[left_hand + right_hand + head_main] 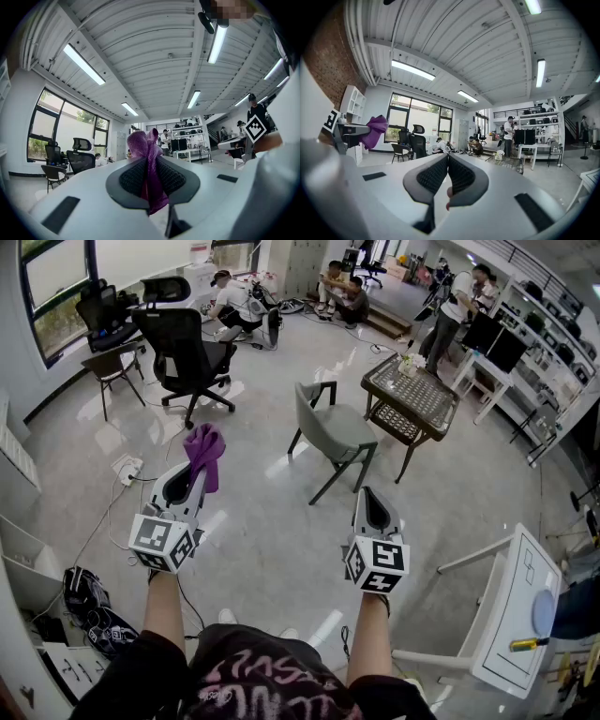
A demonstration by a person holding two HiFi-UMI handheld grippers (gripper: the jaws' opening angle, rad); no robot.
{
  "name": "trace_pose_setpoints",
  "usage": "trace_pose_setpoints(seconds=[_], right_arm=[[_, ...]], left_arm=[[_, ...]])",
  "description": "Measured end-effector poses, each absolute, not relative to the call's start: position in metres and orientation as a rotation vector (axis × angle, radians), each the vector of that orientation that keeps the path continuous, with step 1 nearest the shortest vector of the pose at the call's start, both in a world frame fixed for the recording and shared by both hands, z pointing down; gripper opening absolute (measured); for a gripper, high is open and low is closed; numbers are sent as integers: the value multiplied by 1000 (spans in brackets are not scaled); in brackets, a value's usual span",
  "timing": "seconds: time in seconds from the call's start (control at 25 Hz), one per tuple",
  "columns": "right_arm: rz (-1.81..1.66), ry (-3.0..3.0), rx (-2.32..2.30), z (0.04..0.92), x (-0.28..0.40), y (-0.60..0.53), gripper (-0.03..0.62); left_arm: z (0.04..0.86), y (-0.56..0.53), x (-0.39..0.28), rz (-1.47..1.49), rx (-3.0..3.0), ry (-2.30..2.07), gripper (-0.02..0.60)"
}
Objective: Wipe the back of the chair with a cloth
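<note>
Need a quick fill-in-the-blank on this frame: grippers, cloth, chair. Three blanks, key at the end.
1. The left gripper is shut on a ____ cloth.
2. The right gripper has its jaws together and holds ____.
3. The grey chair stands beside the dark table, with ____ of the two grippers touching it.

Missing words: purple; nothing; neither.
</note>
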State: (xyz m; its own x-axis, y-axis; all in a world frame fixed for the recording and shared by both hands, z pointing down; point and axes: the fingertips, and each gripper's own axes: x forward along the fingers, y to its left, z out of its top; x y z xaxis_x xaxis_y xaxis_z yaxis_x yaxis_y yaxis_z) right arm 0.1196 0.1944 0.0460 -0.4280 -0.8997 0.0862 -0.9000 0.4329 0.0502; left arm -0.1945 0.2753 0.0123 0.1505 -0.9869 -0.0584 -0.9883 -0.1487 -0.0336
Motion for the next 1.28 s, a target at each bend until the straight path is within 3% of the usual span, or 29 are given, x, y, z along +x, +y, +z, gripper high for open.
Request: trace_pose_setpoints(seconds=[0.8, 1.28], right_arm=[[-13, -2556, 1639, 47, 111, 199, 28], [-13, -2502, 1691, 52, 62, 200, 28]], left_arm=[[16, 270, -206, 45, -2379, 1982, 71], [28, 251, -259, 75, -2458, 1927, 71]])
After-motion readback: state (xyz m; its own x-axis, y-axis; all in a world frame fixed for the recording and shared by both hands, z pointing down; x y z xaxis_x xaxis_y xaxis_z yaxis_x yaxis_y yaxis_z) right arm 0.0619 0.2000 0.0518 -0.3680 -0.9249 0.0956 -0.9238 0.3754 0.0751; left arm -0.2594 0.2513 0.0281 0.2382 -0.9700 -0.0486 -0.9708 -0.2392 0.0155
